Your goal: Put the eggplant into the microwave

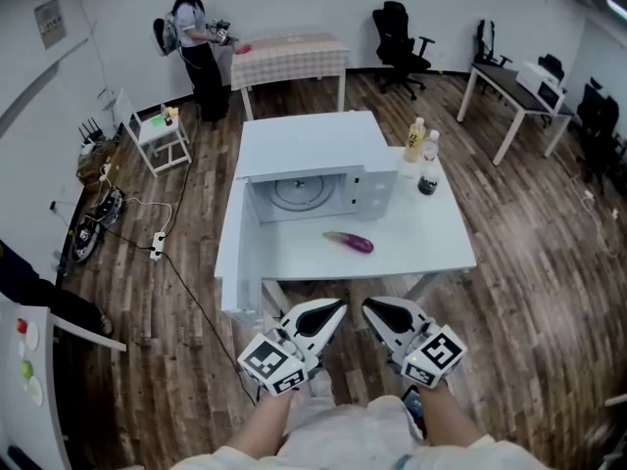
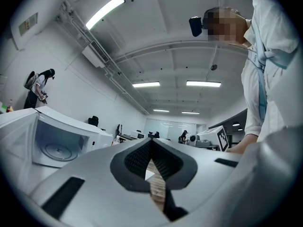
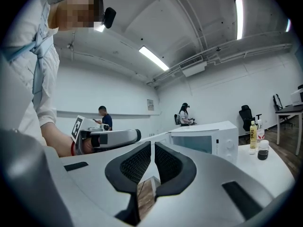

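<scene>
Looking down from the head view, the eggplant point(image 1: 349, 242) lies on the white worktop point(image 1: 431, 238), just in front of the microwave point(image 1: 313, 150), at 12 o'clock from both grippers and well apart from them. The microwave's door point(image 1: 238, 253) stands swung out at the 9 o'clock side of the cavity, and the turntable point(image 1: 297, 192) shows inside. Two bottles point(image 1: 421, 155) stand at 1 o'clock from the eggplant, beside the microwave.

Only the head view shows the eggplant. The left gripper view looks into the open cavity at its 9 o'clock and catches the right gripper's marker cube point(image 2: 220, 137) at 3 o'clock. The right gripper view shows the microwave's closed side and control panel at 2 o'clock, the bottles at 3 o'clock, and the left gripper held in a hand at 9 o'clock.

The left gripper point(image 1: 333, 311) and the right gripper point(image 1: 374, 311) sit side by side off the worktop's near edge, over the wooden floor point(image 1: 529, 292). Two forearms point(image 1: 269, 429) run in from 6 o'clock. Each gripper points about level toward 12 o'clock, the tips angled slightly toward each other. In each gripper's own view the jaws are together at the tips with nothing between them.
</scene>
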Demonstrator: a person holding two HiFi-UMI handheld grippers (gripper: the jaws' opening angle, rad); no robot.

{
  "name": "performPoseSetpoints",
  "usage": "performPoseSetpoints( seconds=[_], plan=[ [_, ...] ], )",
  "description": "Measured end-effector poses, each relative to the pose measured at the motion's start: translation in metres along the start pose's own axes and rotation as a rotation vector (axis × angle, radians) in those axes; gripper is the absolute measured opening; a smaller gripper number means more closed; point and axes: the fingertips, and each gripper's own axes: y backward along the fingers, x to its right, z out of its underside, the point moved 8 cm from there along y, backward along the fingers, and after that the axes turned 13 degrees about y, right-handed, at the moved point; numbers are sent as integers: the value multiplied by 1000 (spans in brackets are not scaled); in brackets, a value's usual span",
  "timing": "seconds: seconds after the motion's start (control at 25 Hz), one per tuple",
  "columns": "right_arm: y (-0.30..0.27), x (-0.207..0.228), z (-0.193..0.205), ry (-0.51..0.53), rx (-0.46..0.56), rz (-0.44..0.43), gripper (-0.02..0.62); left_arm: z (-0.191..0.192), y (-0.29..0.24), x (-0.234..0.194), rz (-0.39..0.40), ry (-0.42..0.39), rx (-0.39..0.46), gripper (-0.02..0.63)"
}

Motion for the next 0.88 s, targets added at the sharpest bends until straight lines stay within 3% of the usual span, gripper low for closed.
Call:
performPoseSetpoints(
  seconds=[0.56, 0.88],
  plan=[
    [-63, 49, 5, 4, -31, -11, 35, -24, -21, -71, -4, 31, 23, 2],
    [-76, 84, 11, 2, -53, -79, 35, -28, -41, -89, -56, 43, 46, 2]
  ],
)
